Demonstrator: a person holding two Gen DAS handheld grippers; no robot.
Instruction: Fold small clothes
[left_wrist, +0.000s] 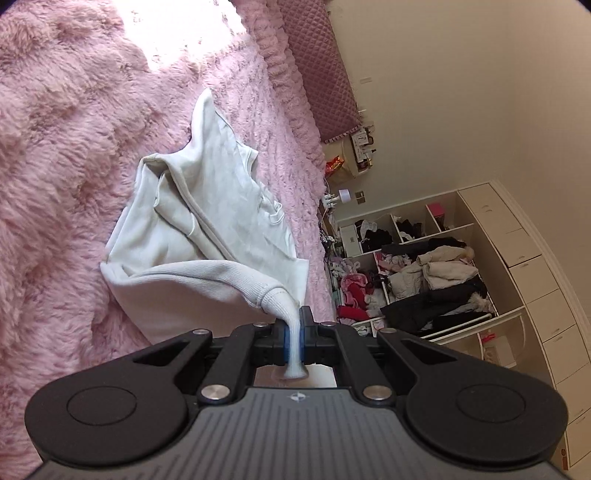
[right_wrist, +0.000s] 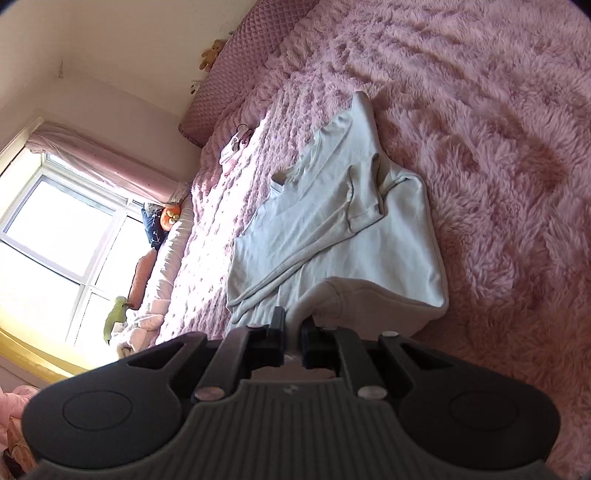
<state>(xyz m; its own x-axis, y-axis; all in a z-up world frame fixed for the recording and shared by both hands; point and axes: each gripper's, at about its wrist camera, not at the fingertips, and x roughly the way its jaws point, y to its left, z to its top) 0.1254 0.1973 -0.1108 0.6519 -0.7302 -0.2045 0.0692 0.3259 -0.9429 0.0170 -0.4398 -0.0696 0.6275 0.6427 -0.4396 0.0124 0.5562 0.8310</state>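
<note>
White garment (left_wrist: 207, 236) on pink blanket (left_wrist: 62, 155), hem pinched in both tools.

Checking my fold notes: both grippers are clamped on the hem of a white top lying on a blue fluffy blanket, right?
Not quite: the blanket is pink, not blue, as both wrist views show. The left gripper and right gripper are indeed clamped on the white top.

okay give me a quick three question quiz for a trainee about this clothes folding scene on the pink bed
1. True or false: the left gripper is shut on the white garment's ribbed hem.
2. What lies under the garment? A) wooden floor B) fluffy pink blanket C) desk
3. Fill in: the right gripper is ____ on the garment's edge.

Key: 1 true; 2 B; 3 shut
</note>
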